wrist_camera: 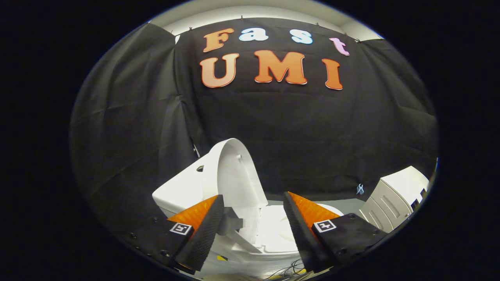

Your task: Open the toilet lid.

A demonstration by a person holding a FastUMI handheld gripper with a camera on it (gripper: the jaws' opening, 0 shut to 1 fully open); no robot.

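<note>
Although the task calls for opening it, the toilet lid (pixel 234 171) already stands raised, its inner face turned toward the camera and its long axis running upward from the hinge to a rounded top edge. It leans back against the tank (pixel 183 183), which sits behind and to the left of it. Below it the seat and bowl (pixel 275 230) lie exposed, directly ahead of the fingers and partly between them.

The gripper (pixel 254 212) is spread wide and holds nothing; neither finger touches the lid. The lid rises just beyond the left finger's tip, nearer that finger than the right one. A small grey fitting shows beside the left finger, low on the lid; what it is cannot be told.

Judgement: the opening appears complete or nearly so, and any remaining move would be a clear withdrawal from the lid.

Further out, a white cabinet (pixel 394 195) stands well to the right, and loose cables (pixel 287 271) lie on the floor beneath the fingers.
</note>
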